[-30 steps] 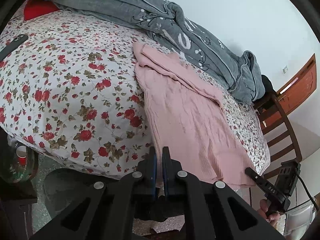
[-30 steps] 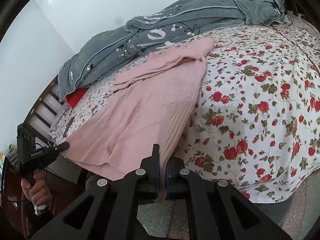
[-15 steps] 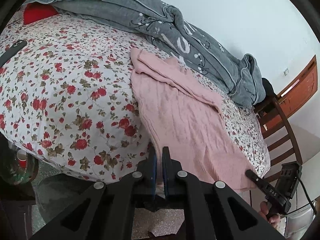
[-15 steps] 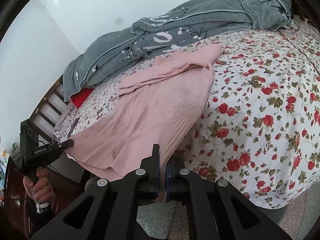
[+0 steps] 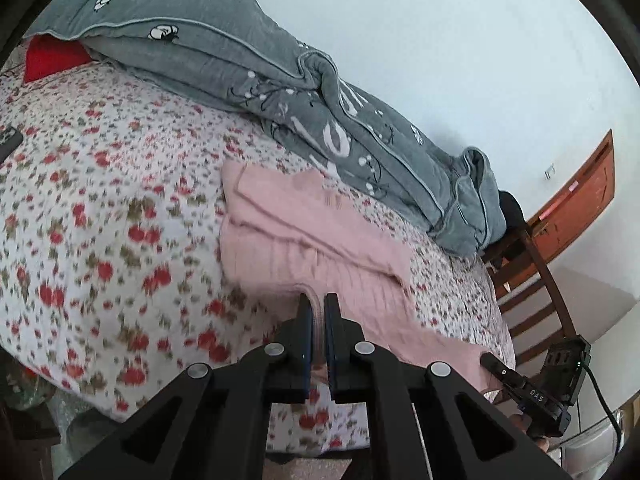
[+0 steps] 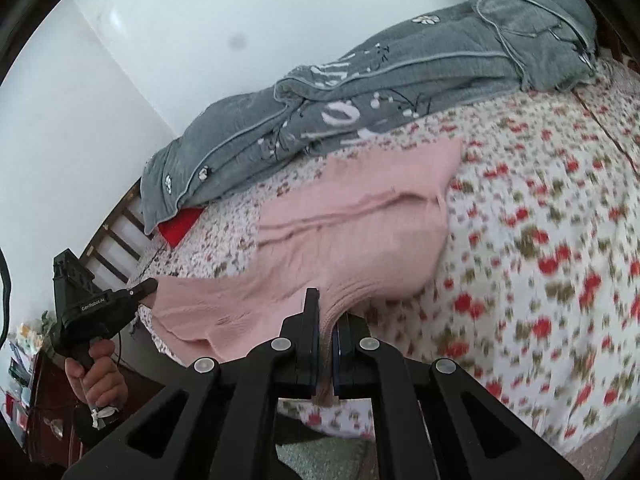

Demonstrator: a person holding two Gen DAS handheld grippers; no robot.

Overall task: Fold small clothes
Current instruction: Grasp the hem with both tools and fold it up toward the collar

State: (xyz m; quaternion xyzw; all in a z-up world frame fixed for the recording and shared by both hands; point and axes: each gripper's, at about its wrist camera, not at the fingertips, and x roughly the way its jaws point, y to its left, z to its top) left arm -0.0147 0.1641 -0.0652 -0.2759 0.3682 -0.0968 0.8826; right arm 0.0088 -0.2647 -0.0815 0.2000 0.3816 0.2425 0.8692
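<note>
On the floral bed sheet (image 5: 100,220), pink garment (image 5: 288,236) below the grey quilt (image 5: 240,68), left gripper (image 5: 318,304) and right gripper (image 6: 325,312) each clamped on its near hem.

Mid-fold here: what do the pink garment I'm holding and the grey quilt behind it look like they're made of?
The pink garment looks like a soft, matte ribbed knit: fine parallel ribs run along the hem pinched in the right gripper and the left gripper, and it drapes limply. The grey quilt looks like padded, brushed cotton-like fabric, with puffy rolls, piped edges and white printed flowers. The exact fibre of either cannot be told.
</note>
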